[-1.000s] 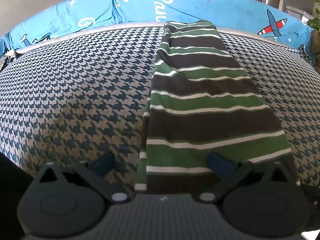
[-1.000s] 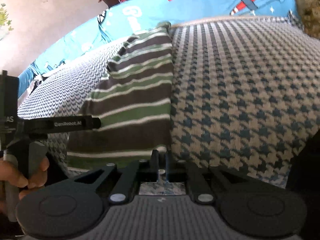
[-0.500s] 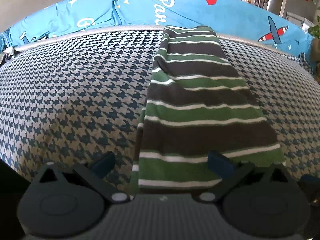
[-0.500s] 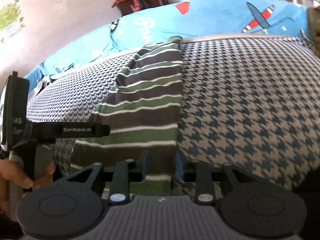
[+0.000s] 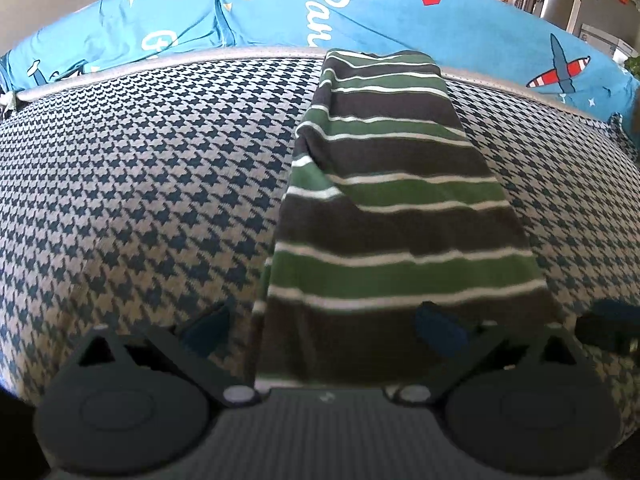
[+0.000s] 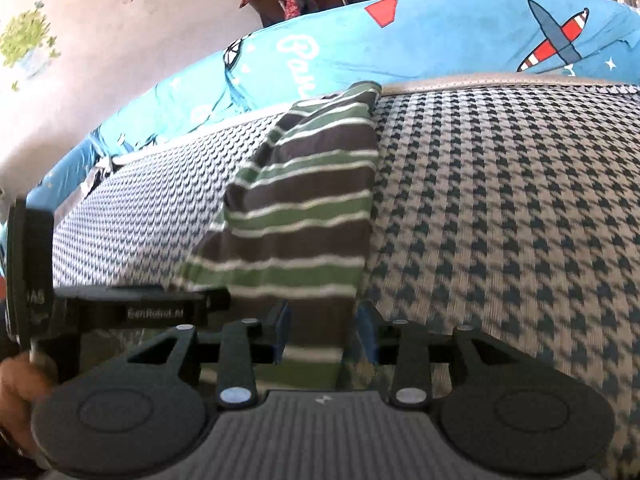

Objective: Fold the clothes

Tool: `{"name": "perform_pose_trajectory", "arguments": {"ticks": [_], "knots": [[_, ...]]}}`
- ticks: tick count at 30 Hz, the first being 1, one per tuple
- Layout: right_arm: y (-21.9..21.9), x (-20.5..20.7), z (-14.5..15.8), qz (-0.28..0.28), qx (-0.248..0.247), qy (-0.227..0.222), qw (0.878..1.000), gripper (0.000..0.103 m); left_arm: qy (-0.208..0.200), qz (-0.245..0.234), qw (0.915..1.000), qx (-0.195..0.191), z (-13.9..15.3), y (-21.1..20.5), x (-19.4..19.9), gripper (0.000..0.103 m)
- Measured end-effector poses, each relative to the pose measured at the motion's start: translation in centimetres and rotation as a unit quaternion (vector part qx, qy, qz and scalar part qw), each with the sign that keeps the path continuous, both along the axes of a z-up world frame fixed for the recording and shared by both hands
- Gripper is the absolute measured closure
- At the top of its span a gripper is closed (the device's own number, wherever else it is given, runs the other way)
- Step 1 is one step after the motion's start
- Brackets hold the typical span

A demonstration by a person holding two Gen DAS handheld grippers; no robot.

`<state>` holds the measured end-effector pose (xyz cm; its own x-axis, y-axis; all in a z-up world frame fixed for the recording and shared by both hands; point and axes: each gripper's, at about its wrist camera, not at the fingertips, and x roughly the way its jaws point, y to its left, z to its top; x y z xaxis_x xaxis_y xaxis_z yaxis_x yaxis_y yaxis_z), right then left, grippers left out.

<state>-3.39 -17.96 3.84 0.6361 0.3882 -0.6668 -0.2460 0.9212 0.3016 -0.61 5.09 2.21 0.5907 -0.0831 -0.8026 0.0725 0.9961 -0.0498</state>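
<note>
Green, dark-grey and white striped garment laid in a long narrow fold on a houndstooth-patterned surface, both grippers parted at its near end.

The striped knit garment (image 5: 396, 216) is seen stretched lengthwise from the near edge of the blue-and-beige houndstooth fabric surface (image 5: 140, 168) to its far edge, where a bright blue printed cushion cover with aeroplanes (image 5: 480, 32) is met. The left gripper (image 5: 324, 326) is held with jaws wide apart, the garment's near left corner lying between them. The right gripper (image 6: 324, 332) is held with jaws apart, the garment's near right corner framed between its blue pads (image 6: 366, 330). A hand (image 6: 18, 392) is seen gripping the other tool's handle.
</note>
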Motion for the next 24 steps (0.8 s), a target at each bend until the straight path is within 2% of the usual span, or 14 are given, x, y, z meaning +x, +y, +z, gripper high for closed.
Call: {"name": "perform_pose_trajectory", "arguments": {"ticks": [15, 20, 24], "knots": [[-1.1, 9.1, 0.3, 0.000, 0.041, 0.009, 0.999, 0.063, 0.005, -0.003, 1.0000, 0.006, 0.2, -1.5, 6.2, 0.000], [-0.9, 11.8, 0.1, 0.001, 0.050, 0.005, 0.999, 0.056, 0.001, -0.015, 0.9998, 0.013, 0.3, -2.3, 7.9, 0.000], [-1.1, 13.7, 0.0, -0.002, 0.063, 0.000, 0.998, 0.054, 0.009, -0.018, 0.9998, 0.009, 0.0, -2.5, 9.2, 0.000]]}}
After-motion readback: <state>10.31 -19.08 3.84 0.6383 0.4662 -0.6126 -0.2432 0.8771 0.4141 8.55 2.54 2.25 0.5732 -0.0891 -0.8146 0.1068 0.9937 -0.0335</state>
